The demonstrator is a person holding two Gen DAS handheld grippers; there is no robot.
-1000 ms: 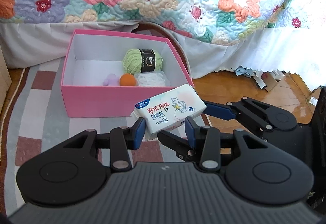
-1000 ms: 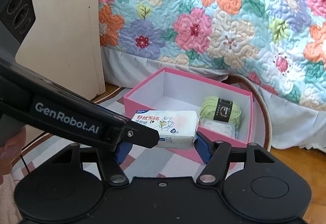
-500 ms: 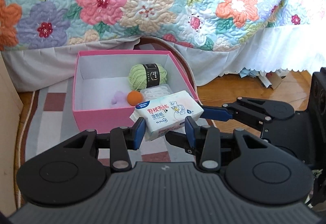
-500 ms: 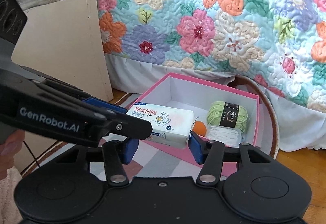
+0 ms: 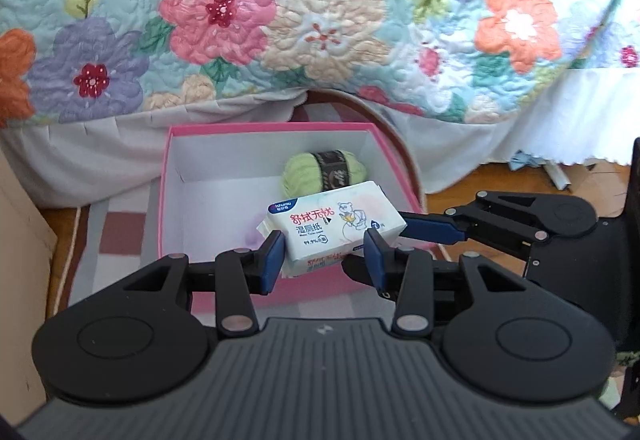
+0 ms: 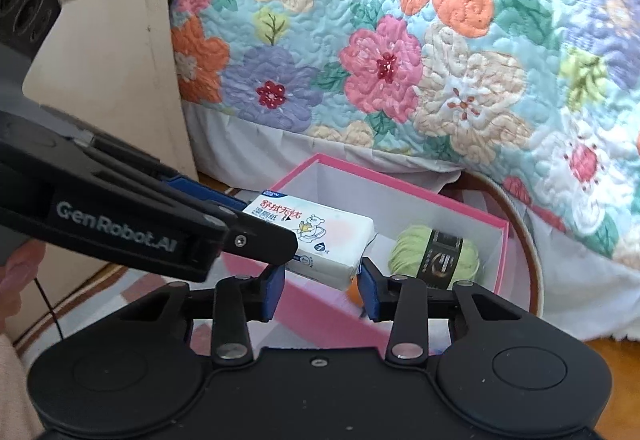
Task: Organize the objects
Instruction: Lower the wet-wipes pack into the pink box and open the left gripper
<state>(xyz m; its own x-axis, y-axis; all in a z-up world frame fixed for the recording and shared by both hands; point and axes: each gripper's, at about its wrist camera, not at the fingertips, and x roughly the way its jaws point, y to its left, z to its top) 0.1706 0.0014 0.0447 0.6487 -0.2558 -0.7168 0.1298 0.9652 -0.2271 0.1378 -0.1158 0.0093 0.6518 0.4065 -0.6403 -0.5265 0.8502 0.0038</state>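
Two grippers are on one wet-wipe pack (image 5: 334, 226) at once; the left gripper (image 5: 325, 258) has its blue pads pressed against the pack's near end, so it's clamped on it, and the pack sticks out ahead of those jaws, tilted with the printed face up. The right gripper (image 6: 321, 286) comes in from the side; its jaws have just been closing around the pack's other end, and from its own camera the pack sits right between the blue fingers (image 6: 274, 290), pads against its sides as far as can be told — looks like a grip on both ends.

Beyond both sets of jaws sits the pink box (image 5: 166, 176), open-topped with a white inside; the pack hangs over its near wall, held up and not resting in it. Ahead of the left jaws and slightly right, inside the box, there's a green yarn ball (image 5: 324, 174) with a dark label; a bit of something orange (image 6: 353, 292) peeks out just under the pack in the right view — too hidden to say what. Behind the box hangs a floral quilt (image 5: 320, 20); under it lies a checked rug (image 5: 116, 228).
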